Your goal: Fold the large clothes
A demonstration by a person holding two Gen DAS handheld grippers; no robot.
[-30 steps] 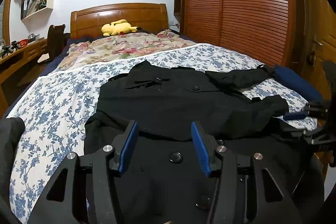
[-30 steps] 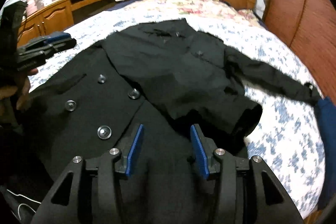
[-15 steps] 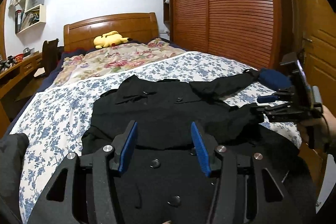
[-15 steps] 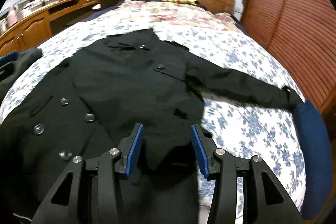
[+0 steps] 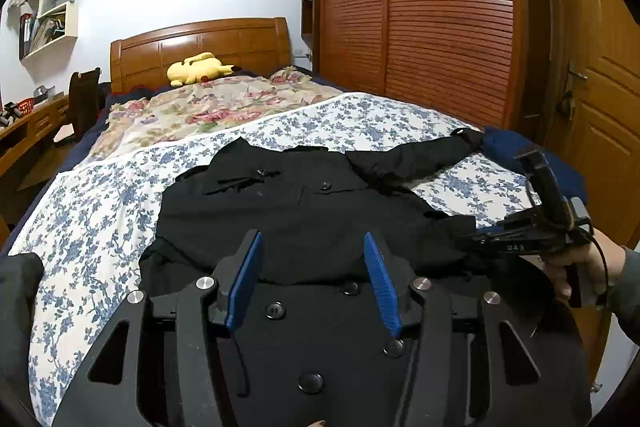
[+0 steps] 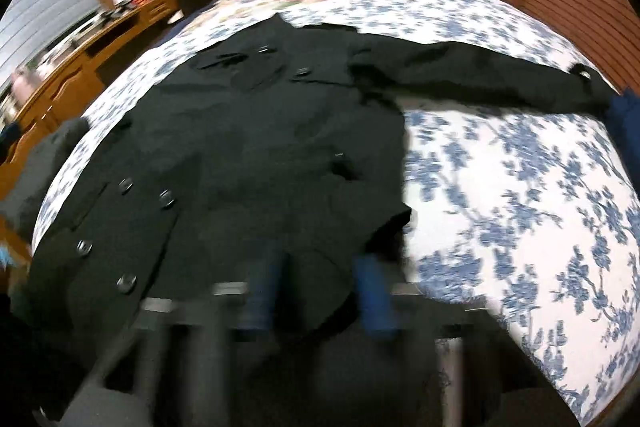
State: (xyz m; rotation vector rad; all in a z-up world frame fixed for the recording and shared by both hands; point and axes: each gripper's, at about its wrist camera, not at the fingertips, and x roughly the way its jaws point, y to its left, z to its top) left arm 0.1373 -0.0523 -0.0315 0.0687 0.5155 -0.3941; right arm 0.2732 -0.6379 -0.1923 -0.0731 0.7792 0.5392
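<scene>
A large black buttoned coat (image 5: 296, 211) lies on the blue-flowered bedspread (image 5: 92, 211), collar toward the headboard. One sleeve (image 5: 416, 159) stretches out to the right; the other side is folded over the body. My left gripper (image 5: 312, 267) is open and empty above the coat's lower front. My right gripper (image 6: 320, 287) is open, blurred by motion, low over the coat's (image 6: 260, 155) right hem; it also shows in the left wrist view (image 5: 532, 239) at the coat's right edge.
A yellow plush toy (image 5: 198, 67) lies by the wooden headboard. A wooden slatted wardrobe (image 5: 420, 7) stands to the right. A dark blue cushion (image 5: 516, 147) lies at the sleeve's end. A desk (image 6: 80, 55) and chair stand to the left.
Both grippers have pulled back and risen from the coat. The right gripper has swung to the coat's right edge and is still moving fast. The coat lies unchanged.
</scene>
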